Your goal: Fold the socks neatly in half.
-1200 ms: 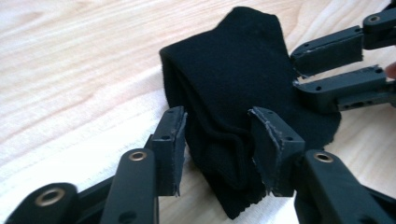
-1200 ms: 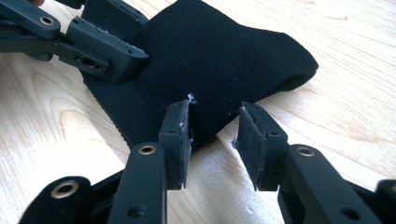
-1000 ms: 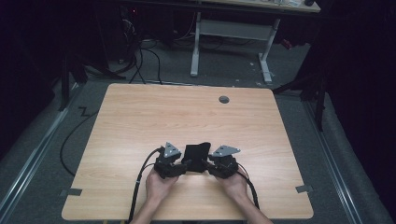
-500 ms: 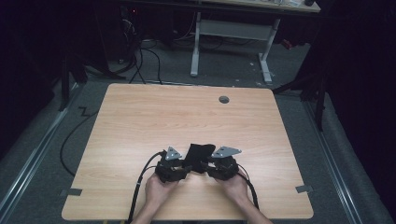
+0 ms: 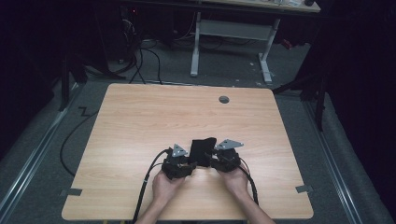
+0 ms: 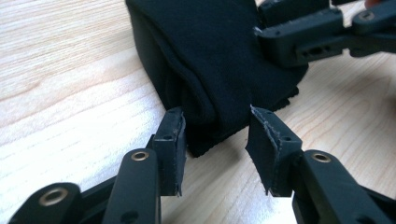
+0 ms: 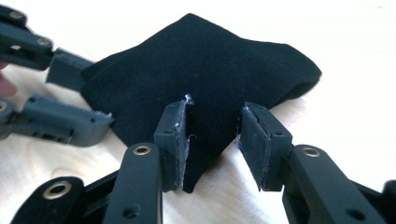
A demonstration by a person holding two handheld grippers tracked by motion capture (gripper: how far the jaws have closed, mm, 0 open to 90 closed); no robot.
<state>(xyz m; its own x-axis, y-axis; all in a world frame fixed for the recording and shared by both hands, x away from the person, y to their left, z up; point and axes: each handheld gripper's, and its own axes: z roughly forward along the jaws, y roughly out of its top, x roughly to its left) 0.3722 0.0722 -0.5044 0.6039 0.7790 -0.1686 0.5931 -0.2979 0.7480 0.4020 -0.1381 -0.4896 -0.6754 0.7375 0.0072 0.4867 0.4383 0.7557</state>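
A folded black cloth (image 5: 201, 148) lies on the wooden table (image 5: 140, 121) near its front edge. My left gripper (image 5: 190, 164) reaches it from the left and my right gripper (image 5: 211, 162) from the right, each held in a hand. In the left gripper view, the left gripper (image 6: 215, 140) has just been closing; a corner of the cloth (image 6: 215, 56) sits between its pads, which are not visibly squeezing it. In the right gripper view, the right gripper (image 7: 212, 140) straddles another corner of the cloth (image 7: 201, 70), with a gap at its right pad. Each view also catches the other gripper's fingers (image 6: 299, 42) (image 7: 70, 126) at the cloth.
A round grommet hole (image 5: 224, 99) sits near the table's far edge. Tape tabs mark the front corners (image 5: 71, 192) (image 5: 303, 189). Black cables trail from the grippers over the front edge. Beyond the table stand a white desk frame (image 5: 196, 46) and floor cables.
The left gripper has slid right, in toward the cloth, and its jaws have narrowed around the cloth's corner. The right gripper has stayed put.
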